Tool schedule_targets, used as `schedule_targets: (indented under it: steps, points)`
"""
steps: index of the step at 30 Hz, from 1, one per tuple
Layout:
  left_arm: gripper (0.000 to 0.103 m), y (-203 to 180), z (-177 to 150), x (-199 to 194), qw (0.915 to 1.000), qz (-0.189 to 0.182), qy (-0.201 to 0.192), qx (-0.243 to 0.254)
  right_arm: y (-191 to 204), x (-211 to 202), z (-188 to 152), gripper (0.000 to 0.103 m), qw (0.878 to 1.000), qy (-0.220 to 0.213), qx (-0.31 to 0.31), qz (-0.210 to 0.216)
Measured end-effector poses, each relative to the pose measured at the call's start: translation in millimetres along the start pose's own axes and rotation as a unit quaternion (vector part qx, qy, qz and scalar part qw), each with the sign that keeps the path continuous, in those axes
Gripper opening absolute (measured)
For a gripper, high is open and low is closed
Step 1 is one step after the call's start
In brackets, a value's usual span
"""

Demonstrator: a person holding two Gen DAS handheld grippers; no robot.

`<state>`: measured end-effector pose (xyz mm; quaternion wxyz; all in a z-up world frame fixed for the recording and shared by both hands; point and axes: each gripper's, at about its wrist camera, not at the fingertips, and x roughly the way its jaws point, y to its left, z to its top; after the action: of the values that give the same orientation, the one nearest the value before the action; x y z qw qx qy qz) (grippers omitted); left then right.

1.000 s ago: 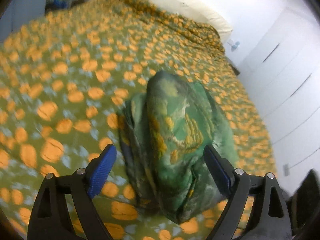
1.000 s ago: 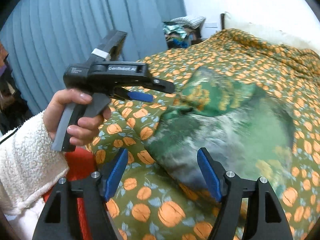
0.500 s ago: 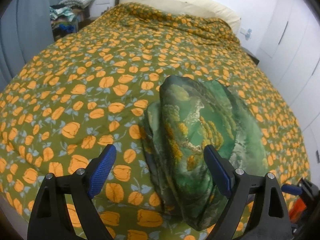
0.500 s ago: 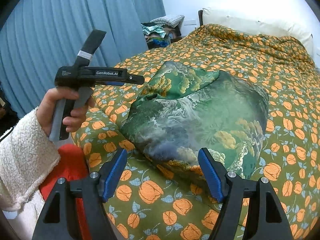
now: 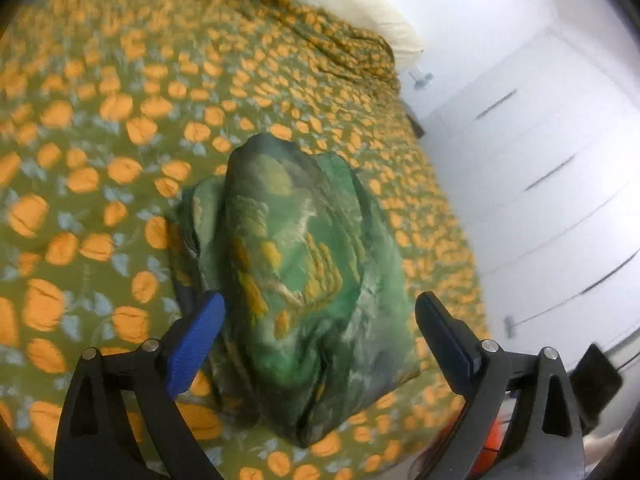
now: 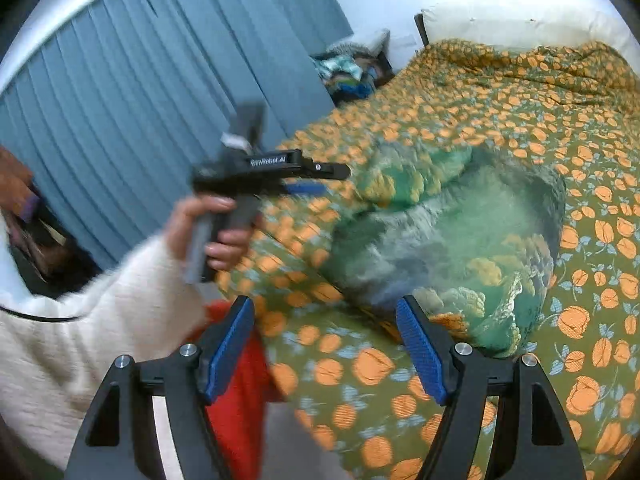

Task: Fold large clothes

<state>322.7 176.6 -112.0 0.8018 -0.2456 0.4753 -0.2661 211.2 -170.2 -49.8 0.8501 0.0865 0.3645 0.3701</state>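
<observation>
A green garment with a yellow and white landscape print lies folded into a thick bundle on the bed's orange-flowered green cover. My left gripper hovers over the bundle's near end, jaws opening, blue pads apart and clear of the cloth. In the right wrist view the same bundle lies ahead and to the right. My right gripper hangs above the bed's near corner, jaws opening, nothing between them. That view also shows the left gripper from the side, held by a hand in a white fleece sleeve.
White wardrobe doors stand right of the bed, a cream pillow lies at its head. Blue curtains hang on the left, with a heap of clothes by the headboard. Something red lies under the bed's near corner.
Both views have swung and blurred. The left gripper has turned toward the wardrobe side and its jaws stand wider. The right gripper has risen and pulled back from the bundle, its jaws also wider.
</observation>
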Motion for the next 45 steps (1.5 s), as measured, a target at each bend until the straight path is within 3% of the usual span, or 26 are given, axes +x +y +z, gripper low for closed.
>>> schedule_targets:
  steps: [4, 7, 10, 16, 20, 26, 27, 29, 30, 34, 36, 40, 45]
  points:
    - [0.097, 30.8, 15.0, 36.0, 0.9993, 0.016, 0.021, -0.028, -18.3, -17.3, 3.5, 0.08, 0.998, -0.026, 0.003, -0.05]
    - [0.098, 56.8, 12.7, 68.0, 0.9962, 0.058, 0.047, -0.046, -42.3, -18.5, 3.3, 0.08, 0.997, -0.034, 0.047, -0.057]
    - [0.103, 74.4, 6.9, 84.6, 0.9937, 0.072, 0.059, -0.062, -68.2, -11.1, 2.1, 0.08, 0.995, -0.027, 0.075, -0.065]
    - [0.103, 77.0, -0.9, 114.5, 0.9873, 0.135, 0.08, -0.026, -155.1, 24.0, -8.6, 0.08, 0.984, 0.013, 0.157, -0.08]
    - [0.103, 84.6, 1.3, 127.6, 0.9863, 0.127, 0.101, -0.029, -216.8, 52.6, -19.5, 0.08, 0.969, 0.02, 0.246, -0.029]
    - [0.102, 85.9, 4.6, 133.9, 0.9862, 0.111, 0.116, -0.039, -281.0, 115.2, -12.5, 0.081, 0.948, 0.036, 0.314, 0.045]
    - [0.101, 85.7, 7.1, 136.0, 0.9862, 0.108, 0.118, -0.043, -287.2, 124.6, -11.8, 0.092, 0.943, 0.038, 0.326, 0.055]
    - [0.089, 82.1, 9.8, 138.3, 0.9868, 0.096, 0.12, -0.05, -299.3, 144.3, -11.3, 0.092, 0.933, 0.046, 0.349, 0.071]
    - [0.08, 78.1, 11.9, 136.6, 0.9873, 0.091, 0.12, -0.053, -299.5, 150.9, -9.8, 0.087, 0.934, 0.051, 0.346, 0.07]
    - [0.054, 46.4, 15.5, 126.7, 0.9843, 0.133, 0.117, 0.001, -257.5, 148.5, 16.4, 0.071, 0.976, 0.071, 0.204, -0.024]
    - [0.05, 30.3, 13.8, 118.7, 0.983, 0.148, 0.105, 0.024, -232.8, 144.0, 24.6, 0.066, 0.986, 0.074, 0.139, -0.061]
    - [0.045, 11.5, 7.0, 100.5, 0.9825, 0.164, 0.077, 0.044, -192.2, 131.0, 31.5, 0.063, 0.992, 0.054, 0.056, -0.102]
    - [0.042, -10.7, 2.5, 71.3, 0.9849, 0.158, 0.051, 0.05, -149.6, 114.8, 40.1, 0.062, 0.993, 0.028, -0.012, -0.117]
